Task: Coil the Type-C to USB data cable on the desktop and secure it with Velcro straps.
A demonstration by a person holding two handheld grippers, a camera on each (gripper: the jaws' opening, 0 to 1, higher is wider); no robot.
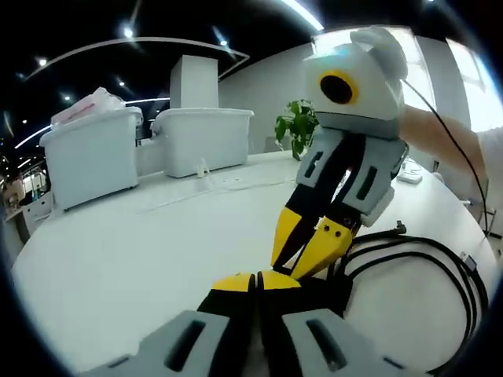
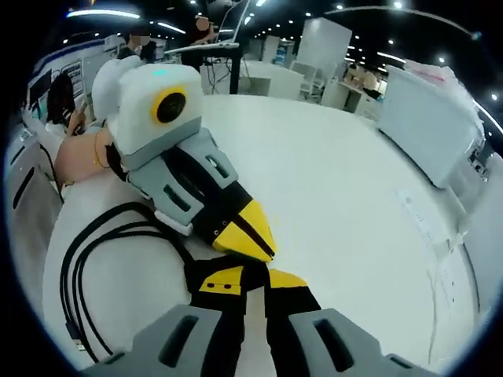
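Note:
A black data cable (image 1: 469,281) lies in several loose loops on the white desktop (image 1: 118,251), one plug end (image 1: 401,228) sticking up. In the right gripper view the cable's loops (image 2: 76,292) lie to the left. Both grippers meet tip to tip at the near end of the loops. My left gripper (image 1: 255,280) has its yellow tips pressed together, with nothing visible between them; in the right gripper view it (image 2: 250,236) slants in from the left. My right gripper (image 2: 255,279) is shut on the bunched cable, and the left gripper view shows it (image 1: 310,258) pointing down. I see no strap.
Two white storage bins (image 1: 90,153) (image 1: 204,137) and a green plant (image 1: 297,126) stand at the desk's far side. A person's arm (image 1: 440,133) holds the right gripper, a hand (image 2: 78,157) the left. White bins (image 2: 428,110) line the right edge; people sit far back.

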